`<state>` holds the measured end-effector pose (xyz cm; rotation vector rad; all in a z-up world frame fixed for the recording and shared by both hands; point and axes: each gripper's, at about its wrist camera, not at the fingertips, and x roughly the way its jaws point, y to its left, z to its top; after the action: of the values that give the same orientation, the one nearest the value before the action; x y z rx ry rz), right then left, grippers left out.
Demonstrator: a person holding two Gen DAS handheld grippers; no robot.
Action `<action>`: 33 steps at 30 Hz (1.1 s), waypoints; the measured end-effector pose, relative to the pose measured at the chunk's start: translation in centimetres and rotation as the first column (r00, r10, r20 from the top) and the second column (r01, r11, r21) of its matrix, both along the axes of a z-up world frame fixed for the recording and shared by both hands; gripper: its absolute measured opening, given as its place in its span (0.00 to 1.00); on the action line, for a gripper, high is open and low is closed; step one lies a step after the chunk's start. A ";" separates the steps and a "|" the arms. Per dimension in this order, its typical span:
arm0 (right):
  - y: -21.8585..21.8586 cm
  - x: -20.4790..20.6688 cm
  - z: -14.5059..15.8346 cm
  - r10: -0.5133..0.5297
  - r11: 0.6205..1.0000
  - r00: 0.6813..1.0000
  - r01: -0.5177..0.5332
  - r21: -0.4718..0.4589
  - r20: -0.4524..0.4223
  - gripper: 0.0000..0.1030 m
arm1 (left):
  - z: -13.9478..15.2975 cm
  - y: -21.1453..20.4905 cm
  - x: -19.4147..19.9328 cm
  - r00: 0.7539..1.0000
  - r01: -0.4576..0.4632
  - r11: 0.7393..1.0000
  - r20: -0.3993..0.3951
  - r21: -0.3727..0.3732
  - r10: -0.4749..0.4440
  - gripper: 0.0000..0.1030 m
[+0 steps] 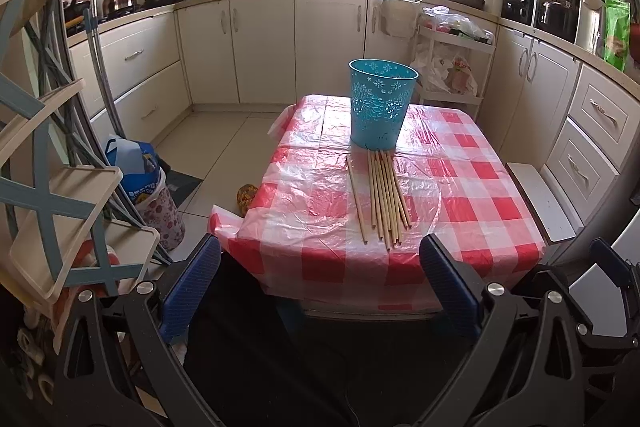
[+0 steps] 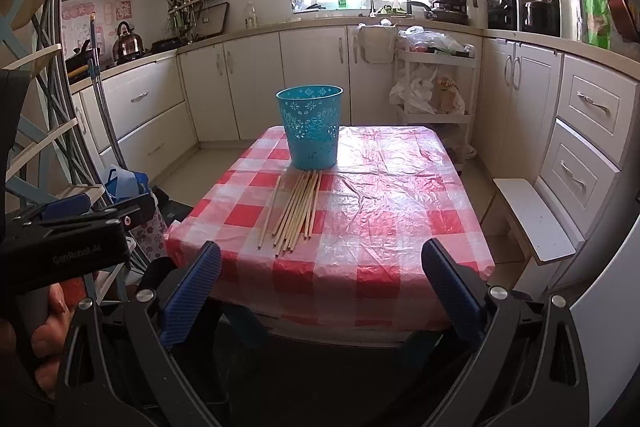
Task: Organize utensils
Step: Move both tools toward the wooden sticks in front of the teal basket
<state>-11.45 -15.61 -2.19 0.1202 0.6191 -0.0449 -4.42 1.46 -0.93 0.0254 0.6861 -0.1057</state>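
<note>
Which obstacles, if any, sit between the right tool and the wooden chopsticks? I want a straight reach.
Nothing visible does. The open right tool hangs before the near table edge, and only bare red-checked plastic tablecloth lies between it and the wooden chopsticks, which lie before the turquoise perforated bucket.

tablecloth (image 2: pixel 400 211) bare right of chopsticks (image 2: pixel 296 211), bin (image 2: pixel 312 131) blocking behind
</note>
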 end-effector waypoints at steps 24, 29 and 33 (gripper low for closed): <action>-0.1 2.3 -1.5 0.015 1.000 0.998 -0.014 0.002 -0.061 0.93 | -1.7 -1.0 2.4 0.999 0.010 1.000 -0.053 0.012 -0.009 0.93; -0.1 2.9 -1.9 0.019 1.000 0.997 -0.019 -0.001 -0.078 0.93 | -2.1 -0.9 3.0 0.998 0.008 1.000 -0.069 0.007 -0.007 0.93; 0.0 3.2 -2.1 0.022 1.000 0.996 -0.022 0.000 -0.087 0.93 | -2.3 -0.9 3.5 0.997 0.011 1.000 -0.075 0.008 -0.011 0.93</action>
<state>-8.21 -15.58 -4.32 0.1115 0.7077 -0.0296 -0.92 0.53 -3.25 0.0331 0.7616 -0.1147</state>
